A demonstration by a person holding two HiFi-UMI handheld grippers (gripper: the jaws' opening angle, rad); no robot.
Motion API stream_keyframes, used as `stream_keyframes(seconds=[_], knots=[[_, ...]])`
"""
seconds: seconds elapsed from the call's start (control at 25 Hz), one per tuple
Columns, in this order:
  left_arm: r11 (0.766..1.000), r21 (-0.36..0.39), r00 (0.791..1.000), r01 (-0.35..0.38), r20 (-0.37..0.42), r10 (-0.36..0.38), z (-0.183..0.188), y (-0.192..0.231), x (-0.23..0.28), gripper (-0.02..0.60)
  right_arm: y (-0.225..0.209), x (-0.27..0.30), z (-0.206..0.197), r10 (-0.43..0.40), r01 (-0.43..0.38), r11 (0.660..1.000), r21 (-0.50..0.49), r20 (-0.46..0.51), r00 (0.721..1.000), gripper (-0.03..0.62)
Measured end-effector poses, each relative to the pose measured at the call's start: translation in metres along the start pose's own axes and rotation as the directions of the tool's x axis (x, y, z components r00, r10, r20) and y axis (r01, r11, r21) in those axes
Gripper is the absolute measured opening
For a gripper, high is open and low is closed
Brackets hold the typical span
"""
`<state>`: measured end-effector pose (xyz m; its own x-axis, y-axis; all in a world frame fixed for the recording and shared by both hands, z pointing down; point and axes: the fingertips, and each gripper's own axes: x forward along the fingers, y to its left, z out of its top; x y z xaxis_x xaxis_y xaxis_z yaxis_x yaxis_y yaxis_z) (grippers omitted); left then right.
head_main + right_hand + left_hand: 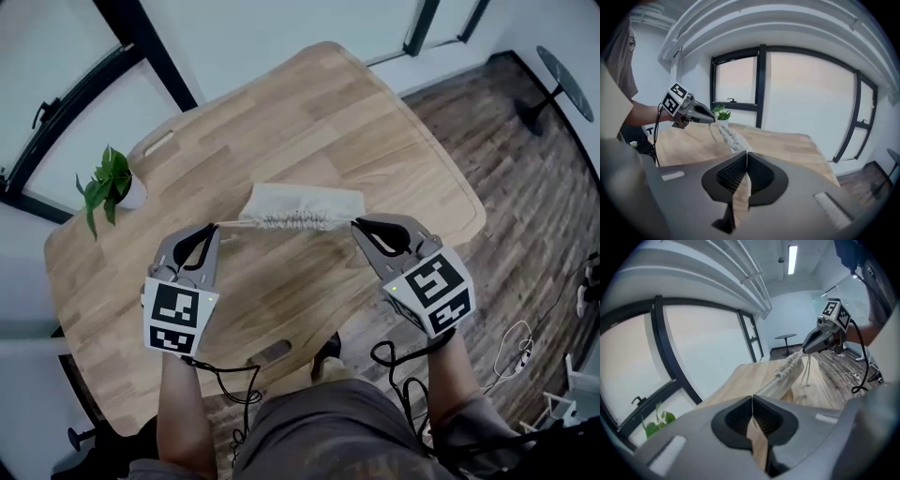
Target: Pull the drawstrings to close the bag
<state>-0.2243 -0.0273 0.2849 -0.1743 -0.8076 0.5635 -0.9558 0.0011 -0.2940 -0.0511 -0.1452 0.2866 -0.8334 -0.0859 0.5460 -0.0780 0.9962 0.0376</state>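
A cream cloth bag (pixel 305 202) hangs just above the wooden table (pixel 309 103), its mouth (pixel 295 222) bunched into tight gathers. A drawstring runs taut from each end of the mouth. My left gripper (pixel 217 228) is shut on the left drawstring and my right gripper (pixel 356 225) on the right one. In the left gripper view the shut jaws meet at my left gripper (pixel 752 398), the cord leads to the gathered mouth (pixel 788 367), and the right gripper (pixel 816 339) faces me. In the right gripper view my right gripper (pixel 746 153) is shut too, with the bag (pixel 730 135) and left gripper (pixel 698 114) beyond.
A potted plant (pixel 106 183) stands at the table's left edge. Dark window frames (pixel 141 47) run behind the table. On the wood floor to the right stand a round-based stand (pixel 561 75) and loose cables (pixel 517 349). A person's legs (pixel 337 427) are below the table's near edge.
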Motion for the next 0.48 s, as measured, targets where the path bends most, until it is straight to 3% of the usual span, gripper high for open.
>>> stream_keyframes(seconds=[0.2, 0.48], knots=[[0.993, 0.009, 0.985, -0.117, 0.131, 0.115, 0.069, 0.033, -0.043, 0.008, -0.012, -0.036, 0.077, -0.064, 0.071, 0.996, -0.05, 0.133, 0.989, 0.035], [0.976, -0.013, 0.949, -0.216, 0.233, 0.213, 0.12, 0.051, -0.089, 0.008, -0.016, -0.077, 0.139, -0.112, 0.143, 0.984, -0.103, 0.255, 0.96, 0.035]])
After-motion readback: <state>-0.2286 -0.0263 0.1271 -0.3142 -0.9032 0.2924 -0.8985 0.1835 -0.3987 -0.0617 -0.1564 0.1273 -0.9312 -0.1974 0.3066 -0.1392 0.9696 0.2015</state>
